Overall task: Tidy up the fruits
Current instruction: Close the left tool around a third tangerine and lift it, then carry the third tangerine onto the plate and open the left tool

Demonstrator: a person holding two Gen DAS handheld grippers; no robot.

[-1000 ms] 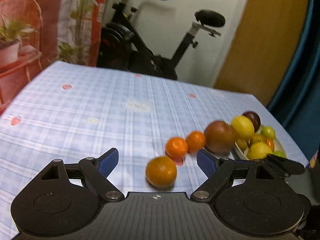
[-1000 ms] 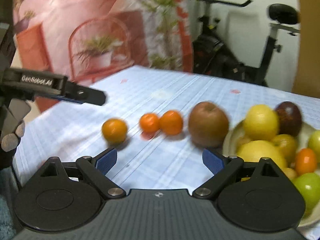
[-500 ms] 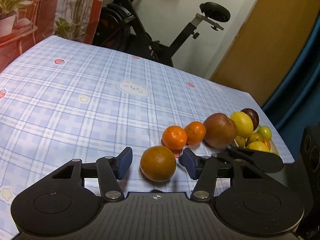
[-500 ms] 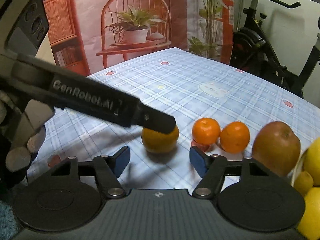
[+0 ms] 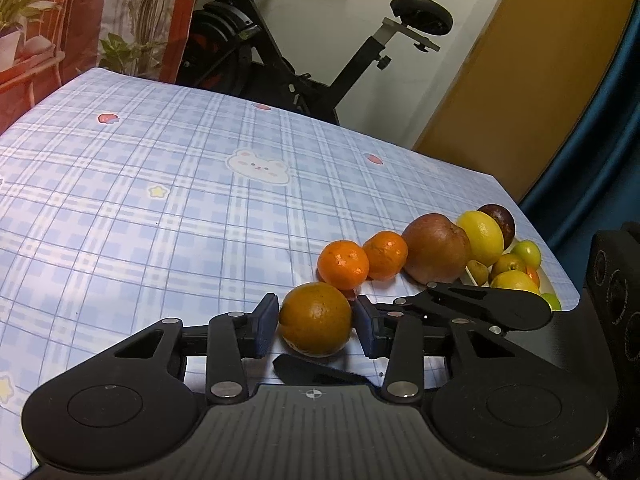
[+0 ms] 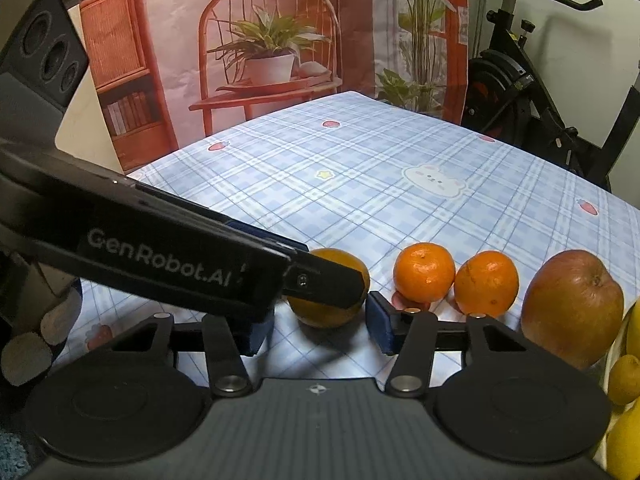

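Both tongs are closing around one dull round orange (image 5: 315, 319): left gripper (image 5: 316, 326) nearly touching, right gripper (image 6: 320, 326) wider; two bright tangerines (image 5: 343, 267) just beyond

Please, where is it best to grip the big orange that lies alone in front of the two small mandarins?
Probably across its widest middle, left and right, coming from the near side. The big orange is round, sits on the tablecloth, and the mandarins block the far side.
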